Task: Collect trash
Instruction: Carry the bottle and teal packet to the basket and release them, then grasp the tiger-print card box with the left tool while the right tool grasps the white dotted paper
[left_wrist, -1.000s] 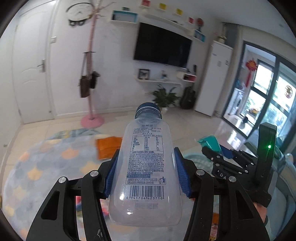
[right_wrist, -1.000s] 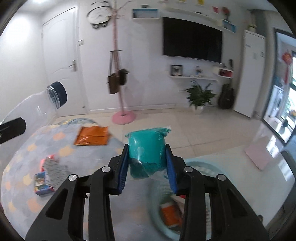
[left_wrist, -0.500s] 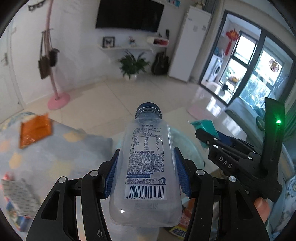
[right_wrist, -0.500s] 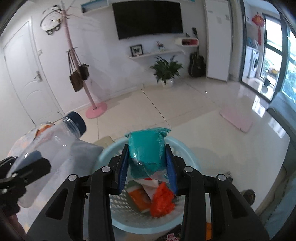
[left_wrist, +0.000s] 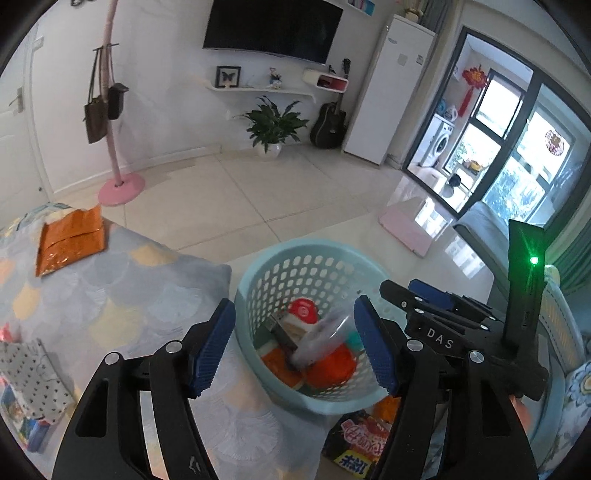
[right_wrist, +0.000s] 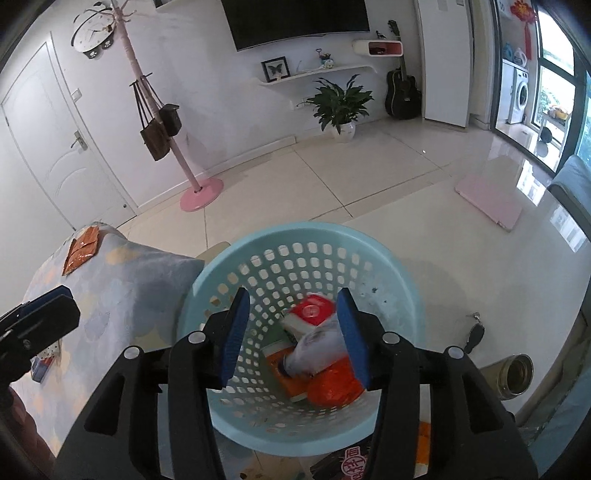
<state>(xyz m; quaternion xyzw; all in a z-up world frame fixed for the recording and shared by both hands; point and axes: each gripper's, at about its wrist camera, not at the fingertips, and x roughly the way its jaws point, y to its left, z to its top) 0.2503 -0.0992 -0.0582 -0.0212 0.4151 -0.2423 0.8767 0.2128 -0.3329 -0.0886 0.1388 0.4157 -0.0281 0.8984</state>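
A clear plastic bottle (left_wrist: 320, 341) lies tilted and motion-blurred inside the pale blue basket (left_wrist: 258, 273), on top of an orange wrapper (left_wrist: 332, 369) and beside a red-and-white round-lidded pack (left_wrist: 303, 312). In the right wrist view the same bottle (right_wrist: 314, 349) rests in the basket (right_wrist: 391, 266) with its dark cap end pointing down to the left, among orange wrappers (right_wrist: 334, 384). The basket is round, of perforated plastic with a smooth rim, and stands on the floor just beside a rug or cloth with a pastel scale pattern (left_wrist: 110, 280).

The left hand-held gripper (left_wrist: 295, 345) hangs above the basket mouth, angled downward, its blue ribbed pads spread wide with nothing between them. The right hand-held gripper (right_wrist: 291, 334) is likewise tipped down over the basket, jaws parted and released, the bottle visible in the gap but lying below rather than gripped. Each gripper shows in the other's view, at the edge.

On the patterned cloth lie a crinkled orange foil packet (left_wrist: 70, 240) and a dotted paper bag (left_wrist: 33, 373). A printed snack bag (left_wrist: 356, 443) sits on the floor against the basket's near side. A pink coat stand (left_wrist: 118, 184) rises from glossy cream tiles.
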